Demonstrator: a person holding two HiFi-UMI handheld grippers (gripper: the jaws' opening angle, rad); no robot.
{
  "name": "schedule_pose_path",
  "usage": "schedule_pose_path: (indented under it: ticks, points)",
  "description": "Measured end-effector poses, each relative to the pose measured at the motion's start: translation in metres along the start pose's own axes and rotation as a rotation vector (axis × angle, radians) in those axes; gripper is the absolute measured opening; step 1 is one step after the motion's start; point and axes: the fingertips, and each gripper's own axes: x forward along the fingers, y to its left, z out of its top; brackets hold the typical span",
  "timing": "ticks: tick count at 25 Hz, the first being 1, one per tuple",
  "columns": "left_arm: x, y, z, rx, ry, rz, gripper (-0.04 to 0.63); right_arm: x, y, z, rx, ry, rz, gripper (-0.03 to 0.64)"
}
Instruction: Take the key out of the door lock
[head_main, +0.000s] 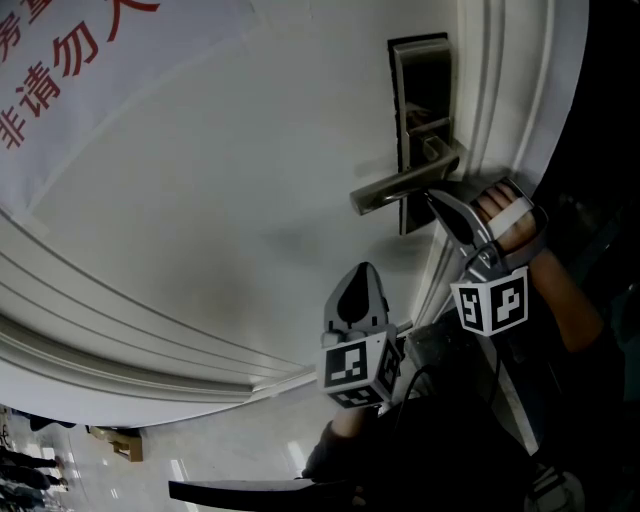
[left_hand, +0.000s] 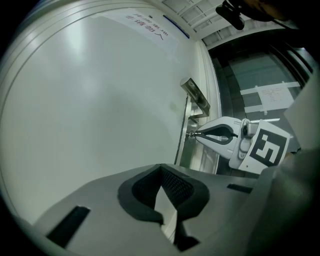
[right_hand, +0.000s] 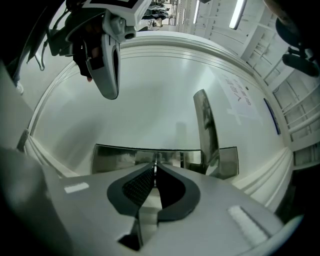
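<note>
**Key removal at a door lock, grasp made and withdrawal pending.** At far left, a white banner with red characters (head_main: 75, 60) hangs on the broad white panelled door (head_main: 230, 200). Right of centre, the left gripper (left_hand: 161, 172), grey-bodied with black ribbed pads, hovers in front of the bare door face, near the lock but apart from it. Its tongs are together with nothing between them, and it takes no part in the grasp.

Further right, the tall rectangular brushed-metal lock plate (head_main: 420, 60) is mounted near the door edge, with a silver lever handle (head_main: 400, 185) projecting leftward from it. Just below the handle, the right gripper (head_main: 436, 198) points at the plate with its tips just short of the surface. Its tongs are clamped on the thin metal key (right_hand: 155, 172), which appears edge-on as a bright sliver pinched between the black pads. The left gripper view shows the same tips meeting a small dark stub that stands out of the plate.

**Progress.** The approach and the grasp appear complete. The key has not yet come out, since the gripper tips sit hard by the plate with no gap to suggest the blade is clear. Whether the key is turned to its release position cannot be read from any view. The remaining steps are probably a straight pull away from the door, in line with the keyway, and carrying the key clear of the handle above it.
</note>
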Motion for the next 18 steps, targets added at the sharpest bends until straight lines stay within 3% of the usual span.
schedule_pose_path:
  ticks: [13, 18]
  points:
    - [-0.0015, 0.0011, 0.0048, -0.002, -0.006, -0.008, -0.001, -0.0003, 0.0010, -0.0003, -0.049, 0.004, 0.011, 0.012]
    - [-0.0025, 0.0006, 0.0063, -0.009, -0.002, -0.008, -0.002, -0.0002, -0.0002, -0.0002, 0.003, 0.017, 0.018, 0.012]
